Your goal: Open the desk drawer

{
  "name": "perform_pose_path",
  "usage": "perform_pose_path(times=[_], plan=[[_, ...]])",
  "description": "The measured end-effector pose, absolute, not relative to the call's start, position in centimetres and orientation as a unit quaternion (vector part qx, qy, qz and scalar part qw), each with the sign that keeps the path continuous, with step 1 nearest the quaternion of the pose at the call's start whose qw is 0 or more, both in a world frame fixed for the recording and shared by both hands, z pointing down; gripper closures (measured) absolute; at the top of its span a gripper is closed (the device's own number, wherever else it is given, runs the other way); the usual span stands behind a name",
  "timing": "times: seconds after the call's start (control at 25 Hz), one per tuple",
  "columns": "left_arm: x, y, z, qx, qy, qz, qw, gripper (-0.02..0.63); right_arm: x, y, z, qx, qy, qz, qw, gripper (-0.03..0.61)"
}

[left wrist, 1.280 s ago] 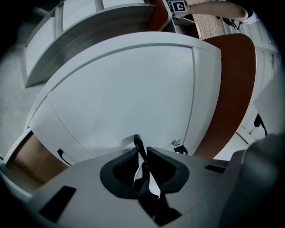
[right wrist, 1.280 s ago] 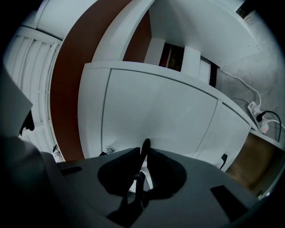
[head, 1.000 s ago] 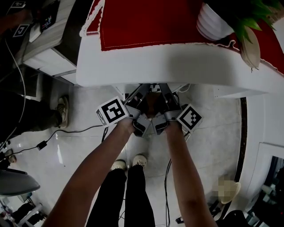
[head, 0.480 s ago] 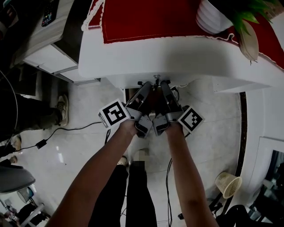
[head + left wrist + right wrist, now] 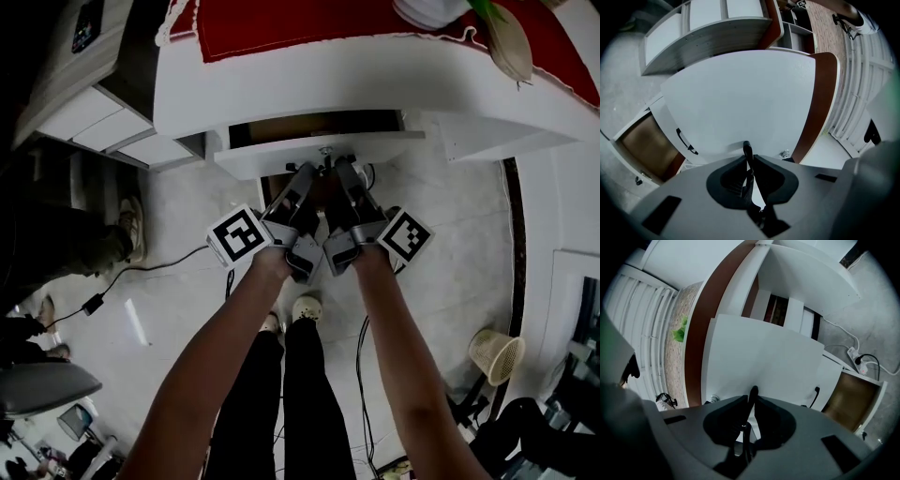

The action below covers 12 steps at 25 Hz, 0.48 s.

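Observation:
The white desk drawer (image 5: 319, 150) stands partly pulled out, its brown inside (image 5: 314, 127) showing under the desk top. A small metal knob (image 5: 325, 150) sits on its front. Both grippers point level at that front, just below the knob, side by side. The left gripper (image 5: 309, 173) (image 5: 746, 147) has its jaws nearly together and still closing, tips against the white drawer front (image 5: 740, 98). The right gripper (image 5: 340, 171) (image 5: 752, 392) looks the same, pads pinched at the drawer front (image 5: 759, 357). The knob (image 5: 785, 153) (image 5: 712, 398) lies between the two grippers.
A red cloth (image 5: 309, 23) covers the desk top (image 5: 375, 75). A grey drawer unit (image 5: 103, 112) stands to the left. Cables (image 5: 141, 272) run over the tiled floor, and a wicker bin (image 5: 497, 354) stands at the right. My legs and shoes (image 5: 305, 309) are below the grippers.
The drawer has come out of the desk and its brown inside now shows. Both grippers have drawn back toward me together, still side by side at its front.

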State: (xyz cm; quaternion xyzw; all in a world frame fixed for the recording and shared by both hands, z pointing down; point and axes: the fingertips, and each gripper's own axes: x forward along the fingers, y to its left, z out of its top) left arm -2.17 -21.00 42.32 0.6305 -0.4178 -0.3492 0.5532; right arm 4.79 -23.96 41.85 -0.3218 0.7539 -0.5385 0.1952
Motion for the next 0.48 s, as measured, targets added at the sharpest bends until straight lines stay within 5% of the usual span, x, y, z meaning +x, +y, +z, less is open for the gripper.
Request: perform_pose_path(times=[0.48], plan=[[0.0,-16.7,41.9,0.633,-0.401,-0.342,0.567,0.565,6.8,-19.3,41.8,-0.339,0.735,-0.548,0.212,0.522]])
